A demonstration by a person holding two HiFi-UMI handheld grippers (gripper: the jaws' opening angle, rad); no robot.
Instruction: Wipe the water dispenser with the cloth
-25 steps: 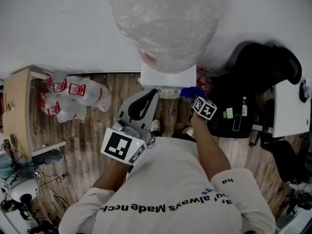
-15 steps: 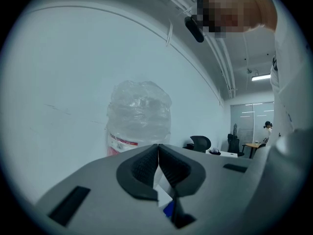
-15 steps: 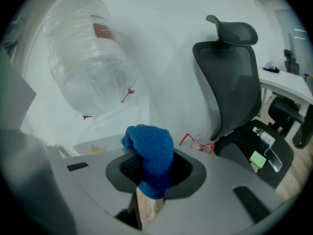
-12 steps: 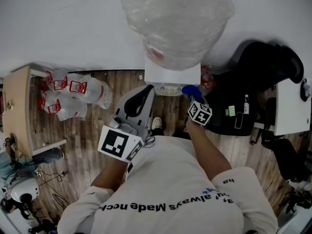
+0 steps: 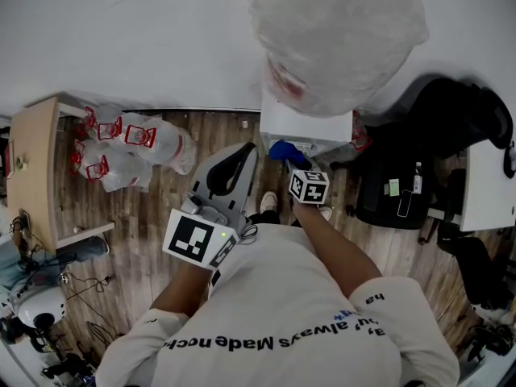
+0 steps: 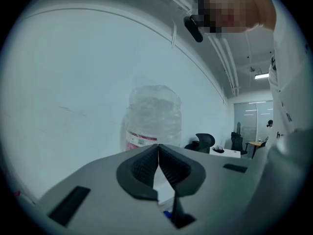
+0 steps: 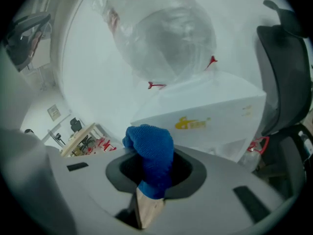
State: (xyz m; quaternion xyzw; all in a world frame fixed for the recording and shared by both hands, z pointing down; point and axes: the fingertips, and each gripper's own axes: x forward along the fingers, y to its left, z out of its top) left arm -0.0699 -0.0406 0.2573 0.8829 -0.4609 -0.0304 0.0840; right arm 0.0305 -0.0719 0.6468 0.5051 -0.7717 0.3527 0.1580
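Grippers, two, both in your hands. Left gripper (image 6: 158, 166): jaws pressed together on nothing, held out before your chest and idle, pointing toward the wall. Right gripper (image 7: 152, 182): jaws clamped on the blue cloth (image 7: 150, 151), a bunched wad standing out past the tips. The cloth sits low at the front left corner of the water dispenser (image 5: 305, 126), just beside its white casing; no view lets you tell whether it touches. The casing is plain white, with no streak or wet mark to show what has been covered. Bottle (image 5: 334, 31): wrapped in clear film, seated on top. Judgement: wiping is at most partway; front, sides and top likely remain for you.
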